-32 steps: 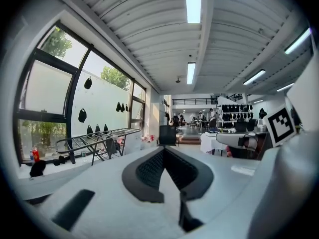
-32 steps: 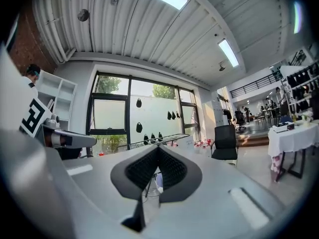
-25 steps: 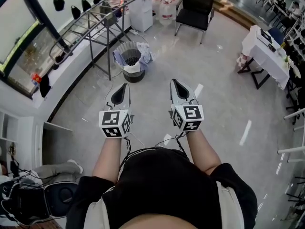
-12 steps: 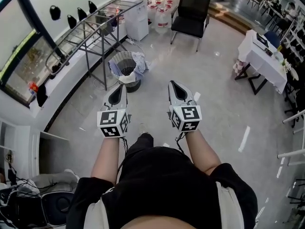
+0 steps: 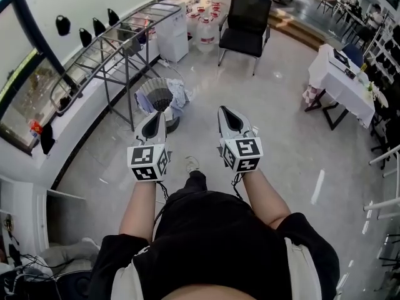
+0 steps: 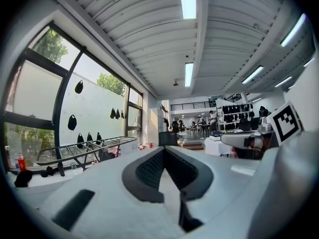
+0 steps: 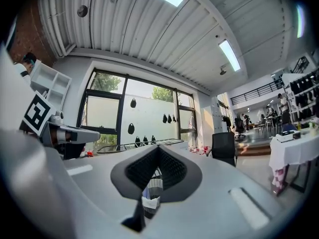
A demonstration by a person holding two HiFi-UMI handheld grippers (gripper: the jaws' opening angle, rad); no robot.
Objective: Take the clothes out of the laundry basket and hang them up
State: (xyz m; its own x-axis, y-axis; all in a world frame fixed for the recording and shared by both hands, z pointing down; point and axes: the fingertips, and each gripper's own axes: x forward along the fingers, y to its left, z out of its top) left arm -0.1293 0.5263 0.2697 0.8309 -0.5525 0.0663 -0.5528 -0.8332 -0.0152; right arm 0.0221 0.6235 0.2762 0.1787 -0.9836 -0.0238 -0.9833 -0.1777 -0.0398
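In the head view a round laundry basket (image 5: pixel 155 97) stands on the floor with pale clothes (image 5: pixel 179 95) draped over its rim, just beyond my left gripper (image 5: pixel 160 114). A metal drying rack (image 5: pixel 119 39) runs along the window ledge behind it. My right gripper (image 5: pixel 224 110) is held level beside the left one. Both are shut and empty, pointing forward. The right gripper view shows the basket (image 7: pixel 151 191) through the gap under its jaws, and the rack (image 7: pixel 149 144) further off. The left gripper view shows the rack (image 6: pixel 84 151) at the left.
A black chair (image 5: pixel 247 22) stands ahead, with water bottles (image 5: pixel 205 27) and a white cabinet (image 5: pixel 171 34) to its left. A white table (image 5: pixel 336 69) is at the right. The person's shoe (image 5: pixel 192 163) shows on the grey floor between my grippers.
The person has walked forward: basket and rack have slid down and left in the head view, closer to my grippers. A shoe has come into sight. Both grippers stay shut.
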